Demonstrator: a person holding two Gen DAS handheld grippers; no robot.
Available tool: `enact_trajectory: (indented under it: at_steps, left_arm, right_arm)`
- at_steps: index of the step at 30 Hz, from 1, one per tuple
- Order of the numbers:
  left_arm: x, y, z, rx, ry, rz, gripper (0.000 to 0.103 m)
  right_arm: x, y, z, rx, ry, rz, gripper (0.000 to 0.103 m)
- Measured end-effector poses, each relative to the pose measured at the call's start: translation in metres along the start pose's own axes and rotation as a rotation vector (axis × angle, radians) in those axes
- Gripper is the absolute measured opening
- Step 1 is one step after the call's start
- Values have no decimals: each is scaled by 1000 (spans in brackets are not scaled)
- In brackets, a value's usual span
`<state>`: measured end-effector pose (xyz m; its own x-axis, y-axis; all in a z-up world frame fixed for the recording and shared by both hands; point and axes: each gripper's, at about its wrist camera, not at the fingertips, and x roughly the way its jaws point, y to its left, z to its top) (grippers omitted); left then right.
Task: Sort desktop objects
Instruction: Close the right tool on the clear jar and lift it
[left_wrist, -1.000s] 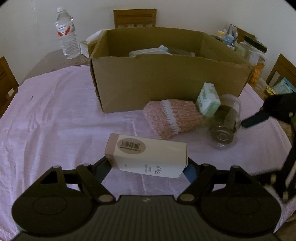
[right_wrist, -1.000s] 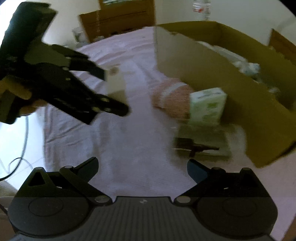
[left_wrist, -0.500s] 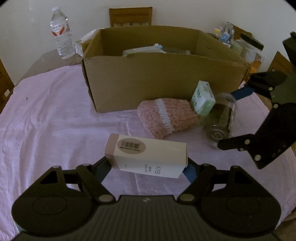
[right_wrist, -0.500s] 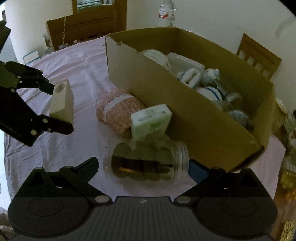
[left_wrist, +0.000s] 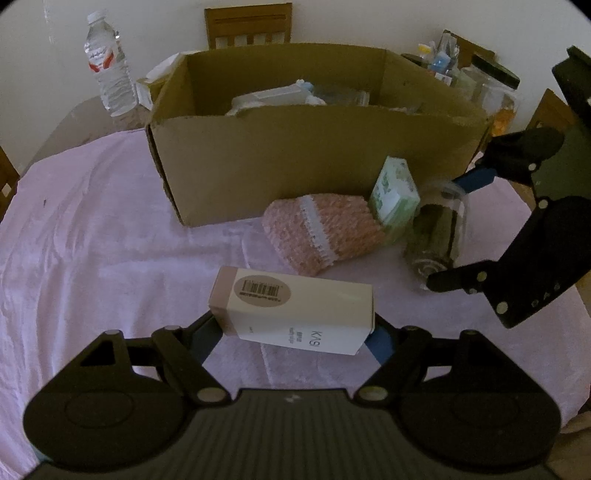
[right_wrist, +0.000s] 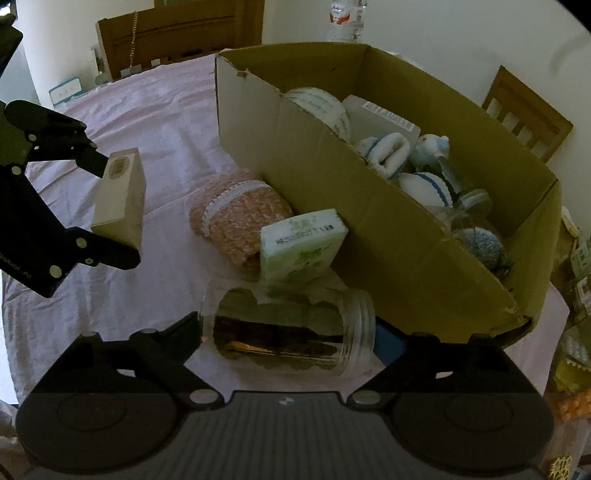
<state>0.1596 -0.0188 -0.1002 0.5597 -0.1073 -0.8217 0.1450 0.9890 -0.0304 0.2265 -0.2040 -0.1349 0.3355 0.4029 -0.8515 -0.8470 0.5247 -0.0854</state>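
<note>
My left gripper (left_wrist: 291, 332) is shut on a white and beige carton (left_wrist: 291, 310) with a barcode label, held above the pink tablecloth; the right wrist view shows the same carton (right_wrist: 118, 199) at the left. A clear glass jar (right_wrist: 291, 332) with dark contents lies on its side between the fingers of my right gripper (right_wrist: 288, 336). Its jaws are closing, and the pads stand right at the jar's base and mouth without clearly pressing. Beside the jar (left_wrist: 436, 229) a green tissue pack (right_wrist: 299, 247) leans on a pink knitted piece (right_wrist: 236, 218).
An open cardboard box (right_wrist: 369, 229) holding several soft toys and packs stands just behind these things. A water bottle (left_wrist: 109, 66) is at the back left, and jars and bottles (left_wrist: 491, 88) crowd the back right. Wooden chairs (left_wrist: 247, 22) ring the table.
My right gripper swung over to the lying jar, came down around it, and its jaws narrowed. The left gripper kept the carton almost still.
</note>
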Motion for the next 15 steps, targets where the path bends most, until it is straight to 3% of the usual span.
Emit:
enact_trajectory:
  at_steps: [15]
  left_arm:
    - [-18, -5, 12, 24, -3, -23, 81]
  right_arm:
    - [-30, 2, 4, -37, 10, 26, 96]
